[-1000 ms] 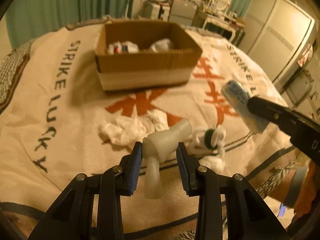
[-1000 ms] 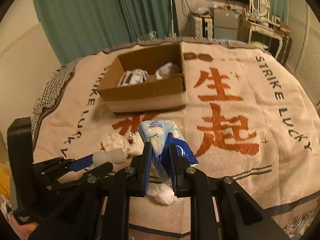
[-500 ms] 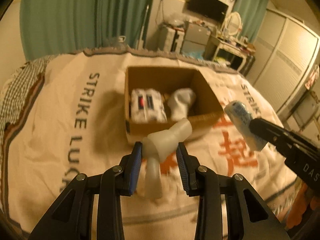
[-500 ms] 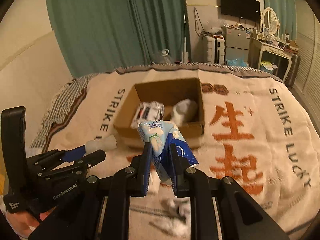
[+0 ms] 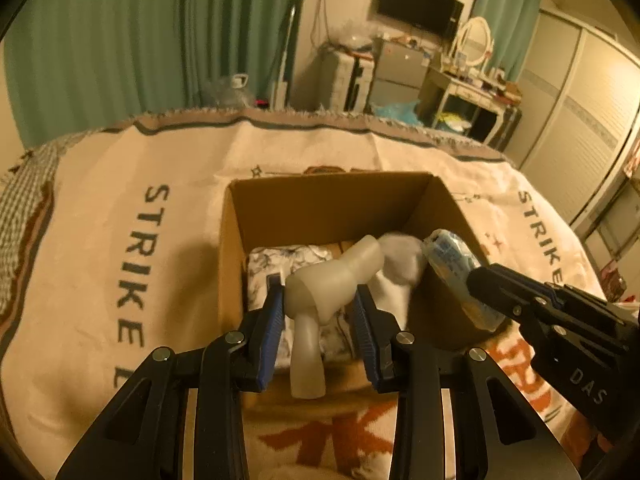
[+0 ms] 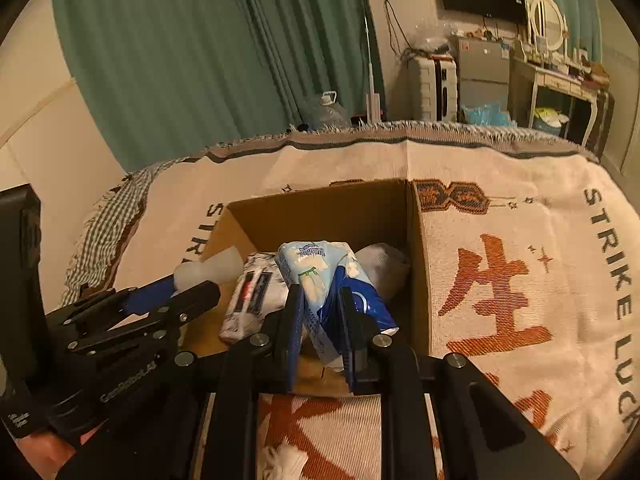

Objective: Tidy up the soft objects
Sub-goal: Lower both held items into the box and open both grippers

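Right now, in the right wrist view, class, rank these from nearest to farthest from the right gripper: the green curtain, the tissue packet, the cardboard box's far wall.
1. Tissue packet: clamped in the right gripper.
2. Cardboard box far wall: just ahead, beyond the packet.
3. Green curtain: across the room, upper left.

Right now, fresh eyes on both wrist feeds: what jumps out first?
Both grippers are loaded and poised at the open cardboard box on the blanket: the left gripper is shut on a translucent white elbow-shaped piece, the right gripper on a blue-and-white tissue pack. Inside the box already lie a printed white packet and a pale bundle.
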Demonstrator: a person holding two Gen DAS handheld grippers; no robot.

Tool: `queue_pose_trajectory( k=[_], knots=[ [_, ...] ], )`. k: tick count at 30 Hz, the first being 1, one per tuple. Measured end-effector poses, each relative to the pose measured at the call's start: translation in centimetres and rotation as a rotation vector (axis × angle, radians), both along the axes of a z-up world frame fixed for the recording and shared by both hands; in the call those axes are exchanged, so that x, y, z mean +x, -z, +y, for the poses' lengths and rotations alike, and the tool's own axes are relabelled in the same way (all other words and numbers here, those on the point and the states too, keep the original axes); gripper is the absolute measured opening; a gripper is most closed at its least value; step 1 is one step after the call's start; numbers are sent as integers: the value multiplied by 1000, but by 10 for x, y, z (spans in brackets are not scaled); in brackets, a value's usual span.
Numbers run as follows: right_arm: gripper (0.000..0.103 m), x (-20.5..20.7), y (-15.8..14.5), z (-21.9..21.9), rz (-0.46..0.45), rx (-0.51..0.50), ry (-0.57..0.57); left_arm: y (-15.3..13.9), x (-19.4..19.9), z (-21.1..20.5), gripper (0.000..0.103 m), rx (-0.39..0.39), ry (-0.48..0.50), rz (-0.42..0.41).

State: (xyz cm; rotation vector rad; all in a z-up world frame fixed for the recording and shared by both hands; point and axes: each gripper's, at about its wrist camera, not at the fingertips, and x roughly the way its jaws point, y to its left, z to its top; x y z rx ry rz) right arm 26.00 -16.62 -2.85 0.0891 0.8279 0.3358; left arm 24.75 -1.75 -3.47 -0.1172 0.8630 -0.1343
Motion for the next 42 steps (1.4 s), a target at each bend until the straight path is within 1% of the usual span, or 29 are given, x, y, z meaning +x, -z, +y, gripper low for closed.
queue_pose_trajectory(
  k=[1,2,3,4,5,6,7,8,10,13,16,18,19,20,21,22,24,26,27,29,32,34,36,40,42],
  knots=[
    [17,4,3,-1,5,4,1,3,3,-1,36,-3,4,-3],
    [20,8,7,-3,12,14,5,3,3,-3,36,-3,3,-7],
    [20,11,10,-5,19,25,10,4,4,-4,37,3,-6,-6],
    [20,15,12,-8,26,36,26,5,5,-6,41,13,-13,5],
    [20,16,12,-10,31,42,33,6,6,-7,45,24,-13,17],
    [21,17,12,-12,36,49,38,5,4,-8,56,35,-9,19],
    [25,17,10,-15,38,53,46,2,0,-9,61,50,-12,5],
    [32,16,7,-17,40,53,56,-3,-3,-10,62,63,-16,-10],
    [36,10,-3,-21,30,56,68,-17,-13,-9,62,76,-17,-32],
    [36,-7,-28,-23,-3,46,77,-45,-29,-1,62,61,-22,-63],
    [37,-33,-64,-26,-49,39,82,-83,-56,3,63,48,-26,-119],
    [41,-56,-93,-27,-86,35,81,-111,-79,8,63,32,-25,-161],
    [42,-65,-104,-27,-100,30,83,-120,-87,9,63,26,-25,-176],
    [44,-78,-118,-28,-121,20,85,-134,-102,11,67,20,-27,-199],
    [45,-91,-131,-29,-137,12,86,-142,-110,13,81,20,-33,-212],
    [48,-101,-140,-30,-147,7,87,-149,-121,14,90,23,-44,-234],
    [52,-127,-157,-33,-171,-8,88,-159,-145,18,91,38,-52,-277],
    [64,-150,-165,-35,-189,-33,90,-158,-160,20,91,61,-55,-277],
    [68,-158,-166,-36,-192,-42,93,-153,-166,22,91,69,-54,-266],
    [83,-177,-161,-38,-189,-63,102,-141,-177,25,91,75,-48,-237],
    [89,-196,-140,-38,-151,-91,120,-113,-188,26,91,94,-42,-190],
    [90,-202,-114,-36,-99,-108,135,-92,-195,23,91,108,-43,-152],
    [90,-206,-90,-36,-49,-122,144,-71,-198,21,91,98,-41,-103],
    [90,-211,-22,-34,111,-122,170,-30,-200,18,91,71,-76,-35],
    [90,-212,10,-36,172,-135,193,-7,-197,16,91,63,-67,27]
  ],
)
